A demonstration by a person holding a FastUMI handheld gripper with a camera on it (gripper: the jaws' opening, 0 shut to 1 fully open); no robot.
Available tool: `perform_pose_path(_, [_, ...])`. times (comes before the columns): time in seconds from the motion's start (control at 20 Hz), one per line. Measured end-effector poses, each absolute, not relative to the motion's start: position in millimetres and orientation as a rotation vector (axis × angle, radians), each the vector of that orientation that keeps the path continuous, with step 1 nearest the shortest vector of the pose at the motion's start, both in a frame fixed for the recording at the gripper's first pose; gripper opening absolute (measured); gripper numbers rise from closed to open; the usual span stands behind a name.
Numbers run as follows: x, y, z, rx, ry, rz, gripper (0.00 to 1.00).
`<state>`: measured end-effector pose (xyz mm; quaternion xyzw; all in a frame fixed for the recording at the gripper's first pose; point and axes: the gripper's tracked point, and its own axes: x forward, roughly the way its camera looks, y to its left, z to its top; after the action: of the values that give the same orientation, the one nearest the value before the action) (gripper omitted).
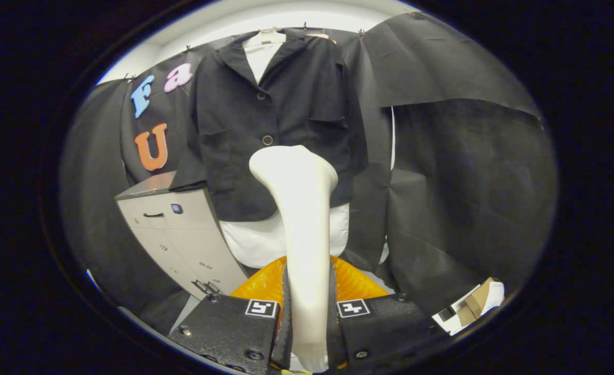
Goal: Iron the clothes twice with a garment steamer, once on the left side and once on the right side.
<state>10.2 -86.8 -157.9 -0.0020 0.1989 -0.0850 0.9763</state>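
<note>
A white garment steamer [301,219] stands upright between my fingers, and my gripper [307,307] is shut on its handle. Its wide head rises in front of the lower middle of a black jacket [275,114]. The jacket hangs on a hanger [266,37] over a white shirt [257,242], beyond the fingers, against the black cloth wall. The steamer head sits just below the jacket's lower button; whether it touches the fabric I cannot tell.
A grey drawer cabinet [182,234] stands left of the jacket, close to its sleeve. An orange ribbed object [359,284] lies just behind the fingers. A small cardboard and white box [474,304] lies low on the right.
</note>
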Motion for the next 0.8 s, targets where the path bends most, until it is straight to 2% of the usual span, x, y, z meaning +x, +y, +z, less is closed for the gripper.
perform_pose_path(0.45, [-83.5, -73.5, -106.8, -0.009, 0.360, -0.134, 0.29])
perform_pose_path(0.8, [-108.0, -73.8, -82.3, -0.022, 0.330, -0.097, 0.29])
